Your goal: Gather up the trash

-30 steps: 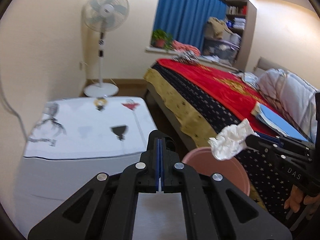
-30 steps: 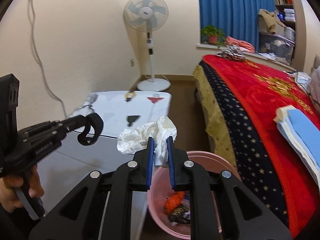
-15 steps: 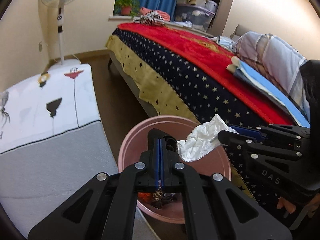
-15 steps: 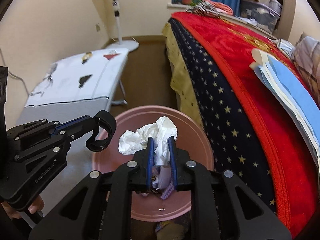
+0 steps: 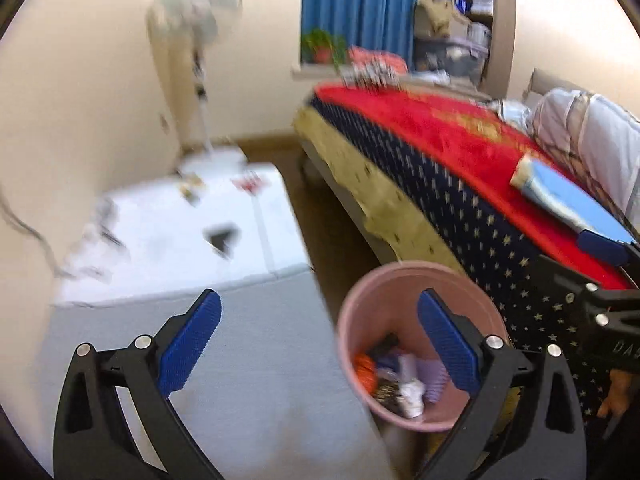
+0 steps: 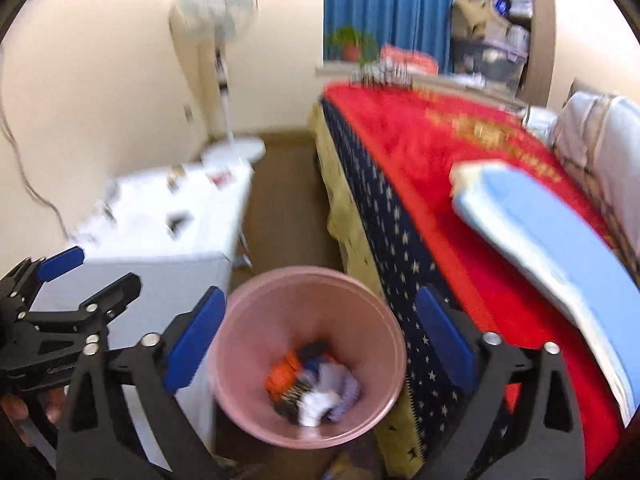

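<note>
A bed under a red blanket fills the right of a blurred bedroom, a white-covered desk opposite it. Between them on the floor stands a pink bin, its trash of white tissue and orange and dark scraps lying at the bottom. The left claw and right claw both hang above the bin, jaws opening wide with nothing between the blue pads.
</note>
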`<state>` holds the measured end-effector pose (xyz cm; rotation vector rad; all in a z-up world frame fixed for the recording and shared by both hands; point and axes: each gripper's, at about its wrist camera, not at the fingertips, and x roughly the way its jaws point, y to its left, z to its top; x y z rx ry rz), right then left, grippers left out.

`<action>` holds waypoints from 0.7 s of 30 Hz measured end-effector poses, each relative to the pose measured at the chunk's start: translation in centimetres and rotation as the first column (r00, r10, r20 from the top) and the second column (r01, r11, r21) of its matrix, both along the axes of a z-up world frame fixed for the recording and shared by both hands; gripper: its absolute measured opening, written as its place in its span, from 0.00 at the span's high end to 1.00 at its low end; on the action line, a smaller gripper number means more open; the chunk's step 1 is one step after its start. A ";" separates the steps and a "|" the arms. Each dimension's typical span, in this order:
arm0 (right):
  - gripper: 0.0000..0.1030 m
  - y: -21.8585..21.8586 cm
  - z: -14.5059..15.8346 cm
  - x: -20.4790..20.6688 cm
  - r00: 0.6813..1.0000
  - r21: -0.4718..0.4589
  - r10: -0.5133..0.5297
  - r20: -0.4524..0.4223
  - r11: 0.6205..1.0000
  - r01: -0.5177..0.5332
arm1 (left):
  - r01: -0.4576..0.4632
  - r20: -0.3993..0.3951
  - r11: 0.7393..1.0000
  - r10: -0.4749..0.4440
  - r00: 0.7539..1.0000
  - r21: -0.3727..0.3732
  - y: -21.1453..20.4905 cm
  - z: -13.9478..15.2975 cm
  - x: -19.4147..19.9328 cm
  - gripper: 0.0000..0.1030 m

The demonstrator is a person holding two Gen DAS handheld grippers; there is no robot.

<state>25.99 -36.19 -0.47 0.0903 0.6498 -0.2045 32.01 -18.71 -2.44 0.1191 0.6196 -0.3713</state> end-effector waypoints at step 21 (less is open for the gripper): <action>0.05 15.6 -0.9 -25.0 0.994 0.019 0.103 0.022 0.994 -0.103 | -0.283 0.026 0.958 0.282 0.959 0.051 16.3 2.0 -25.8 0.07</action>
